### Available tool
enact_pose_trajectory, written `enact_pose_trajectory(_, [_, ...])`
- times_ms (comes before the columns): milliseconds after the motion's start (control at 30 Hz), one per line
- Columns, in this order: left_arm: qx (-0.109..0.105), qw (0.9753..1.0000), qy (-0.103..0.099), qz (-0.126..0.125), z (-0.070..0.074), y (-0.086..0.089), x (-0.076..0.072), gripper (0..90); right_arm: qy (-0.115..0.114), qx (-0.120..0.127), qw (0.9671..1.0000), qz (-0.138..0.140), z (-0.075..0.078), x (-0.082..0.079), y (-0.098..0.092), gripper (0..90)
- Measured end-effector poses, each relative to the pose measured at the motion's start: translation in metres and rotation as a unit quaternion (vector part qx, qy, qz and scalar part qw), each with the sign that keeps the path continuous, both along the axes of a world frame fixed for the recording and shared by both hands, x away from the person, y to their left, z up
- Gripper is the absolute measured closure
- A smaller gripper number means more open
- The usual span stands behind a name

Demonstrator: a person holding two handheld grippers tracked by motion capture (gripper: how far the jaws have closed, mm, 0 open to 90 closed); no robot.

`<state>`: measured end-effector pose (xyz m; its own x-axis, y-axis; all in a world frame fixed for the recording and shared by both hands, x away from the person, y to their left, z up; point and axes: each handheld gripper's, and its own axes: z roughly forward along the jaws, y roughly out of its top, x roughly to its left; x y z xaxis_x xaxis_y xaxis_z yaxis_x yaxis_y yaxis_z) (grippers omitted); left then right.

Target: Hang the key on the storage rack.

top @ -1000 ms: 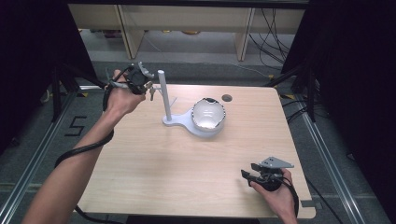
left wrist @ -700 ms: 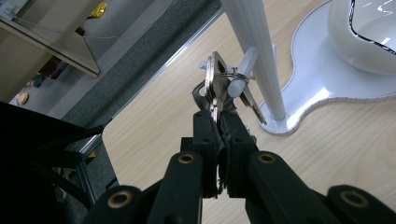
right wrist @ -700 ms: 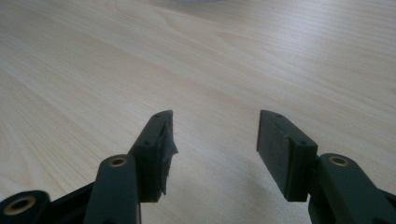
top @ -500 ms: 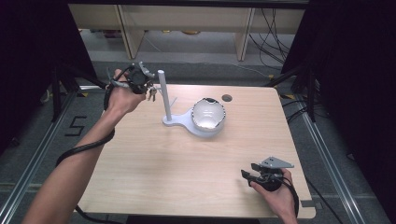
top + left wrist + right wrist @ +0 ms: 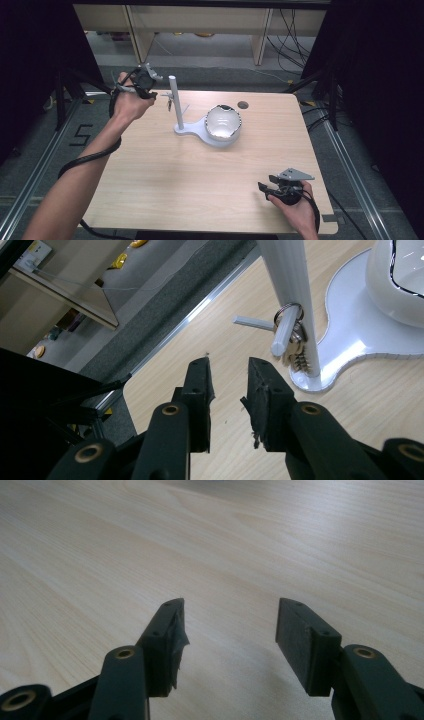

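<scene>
Barely anything moves: left tongs (image 5: 227, 385), narrowly parted and empty, hover just beside the keys (image 5: 294, 342) hung on the stand (image 5: 176, 102); right tongs (image 5: 227, 645) rest wide on the tabletop (image 5: 165, 175), so no grasp seems begun.

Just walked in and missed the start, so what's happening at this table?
A person holds a claw in each hand over a wooden table. The left claw is near a white stand's post, jaws a little apart and empty, pointing toward a bunch of keys hanging by its ring on one of the post's pegs. A bowl sits on the stand's base. The right claw waits near the table's front right corner, open with nothing between its jaws.
</scene>
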<state>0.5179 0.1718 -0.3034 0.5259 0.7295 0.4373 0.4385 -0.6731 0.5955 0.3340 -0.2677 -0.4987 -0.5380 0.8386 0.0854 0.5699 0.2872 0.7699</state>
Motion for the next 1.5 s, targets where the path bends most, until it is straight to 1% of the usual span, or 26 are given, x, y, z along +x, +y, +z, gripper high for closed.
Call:
enact_pose_trajectory(33, [-0.001,1.0,-0.001,-0.001,0.0,0.0,-0.001,69.7,0.005,0.005,0.9999,0.009,0.0,0.001,0.0,46.3])
enact_pose_trajectory(67, [-0.002,1.0,-0.002,-0.001,0.0,0.001,-0.001,69.2,0.004,0.002,1.0,0.009,0.0,0.0,0.001,46.3])
enact_pose_trajectory(167, [-0.005,1.0,-0.003,-0.002,0.0,0.001,-0.002,68.0,0.005,0.004,1.0,0.006,0.0,0.0,0.0,46.3])
enact_pose_trajectory(200, [-0.008,1.0,-0.005,-0.004,0.0,0.002,-0.003,66.6,-0.001,-0.002,1.0,0.0,0.0,0.0,0.0,46.3])
enact_pose_trajectory(300, [-0.009,0.9999,-0.008,-0.002,0.0,0.004,-0.006,64.2,-0.003,-0.001,1.0,0.0,0.0,0.0,0.0,46.2])
enact_pose_trajectory(333, [-0.009,0.9999,-0.008,-0.002,0.0,0.004,-0.006,63.1,-0.003,-0.005,1.0,0.0,0.0,0.0,-0.001,46.2])
enact_pose_trajectory(433, [-0.013,0.9998,-0.013,-0.002,0.0,0.007,-0.01,58.8,-0.003,-0.002,1.0,-0.003,0.0,0.0,-0.001,46.2])
enact_pose_trajectory(467, [-0.017,0.9998,-0.014,-0.001,0.0,0.008,-0.011,57.1,0.003,-0.002,1.0,0.003,0.001,0.0,-0.002,46.2])
enact_pose_trajectory(500, [-0.021,0.9996,-0.017,0.004,-0.002,0.011,-0.014,55.6,-0.001,-0.006,1.0,0.001,0.001,-0.001,-0.003,46.1])
enact_pose_trajectory(667, [-0.027,0.9995,-0.016,0.005,-0.006,0.017,-0.021,49.1,-0.002,-0.006,1.0,0.001,0.001,0.0,-0.003,46.0])
enact_pose_trajectory(700, [-0.038,0.9992,-0.015,0.006,-0.008,0.02,-0.024,48.0,-0.001,-0.006,1.0,0.001,0.001,0.0,-0.002,45.9])
enact_pose_trajectory(733, [-0.038,0.9992,-0.015,0.006,-0.008,0.02,-0.024,47.1,-0.001,-0.006,1.0,0.001,0.001,0.0,-0.002,45.9])
enact_pose_trajectory(800, [-0.051,0.9985,-0.017,0.009,-0.011,0.025,-0.032,45.9,-0.001,-0.006,1.0,0.001,0.001,0.0,-0.002,45.8])
enact_pose_trajectory(867, [-0.053,0.9984,-0.016,0.008,-0.012,0.026,-0.033,44.6,-0.001,-0.006,1.0,0.0,0.001,0.0,-0.002,45.7])
enact_pose_trajectory(900, [-0.061,0.998,-0.017,0.009,-0.015,0.028,-0.039,44.0,-0.001,-0.006,1.0,0.0,0.001,0.0,-0.002,45.7])
enact_pose_trajectory(933, [-0.059,0.9981,-0.017,0.008,-0.015,0.029,-0.04,43.8,-0.001,-0.006,1.0,0.0,0.001,0.0,-0.002,45.6])
enact_pose_trajectory(1000, [-0.063,0.9978,-0.018,0.01,-0.018,0.031,-0.045,43.3,-0.001,-0.001,1.0,0.002,0.0,0.0,-0.002,45.6])
enact_pose_trajectory(1033, [-0.064,0.9978,-0.017,0.009,-0.02,0.032,-0.047,43.0,-0.002,-0.003,1.0,-0.004,0.001,-0.001,-0.001,45.6])
enact_pose_trajectory(1133, [-0.067,0.9976,-0.017,0.009,-0.022,0.034,-0.051,42.0,-0.002,-0.005,1.0,-0.005,0.001,-0.001,-0.001,45.6])
enact_pose_trajectory(1167, [-0.073,0.9972,-0.015,0.008,-0.025,0.035,-0.055,41.8,-0.004,-0.006,1.0,-0.004,0.0,-0.001,-0.001,45.5])
enact_pose_trajectory(1267, [-0.074,0.9971,-0.014,0.007,-0.027,0.036,-0.058,41.3,-0.005,-0.005,1.0,-0.006,0.001,-0.001,-0.001,45.4])
enact_pose_trajectory(1367, [-0.079,0.9967,-0.015,0.007,-0.032,0.04,-0.065,40.9,-0.005,-0.006,0.9999,-0.007,0.001,-0.001,-0.002,45.2])
enact_pose_trajectory(1400, [-0.079,0.9967,-0.015,0.007,-0.032,0.04,-0.065,40.8,0.007,0.004,0.9999,-0.013,0.001,-0.003,0.0,45.1])
enact_pose_trajectory(1433, [-0.082,0.9965,-0.014,0.01,-0.034,0.041,-0.069,40.6,0.006,0.004,0.9999,-0.013,0.001,-0.003,0.0,45.0])
enact_pose_trajectory(1467, [-0.082,0.9965,-0.014,0.01,-0.034,0.041,-0.069,40.5,0.006,0.004,0.9999,-0.013,0.001,-0.003,0.0,45.0])
enact_pose_trajectory(1500, [-0.084,0.9963,-0.014,0.01,-0.038,0.043,-0.073,40.4,-0.006,-0.008,0.9999,-0.008,0.001,-0.002,-0.002,45.0])
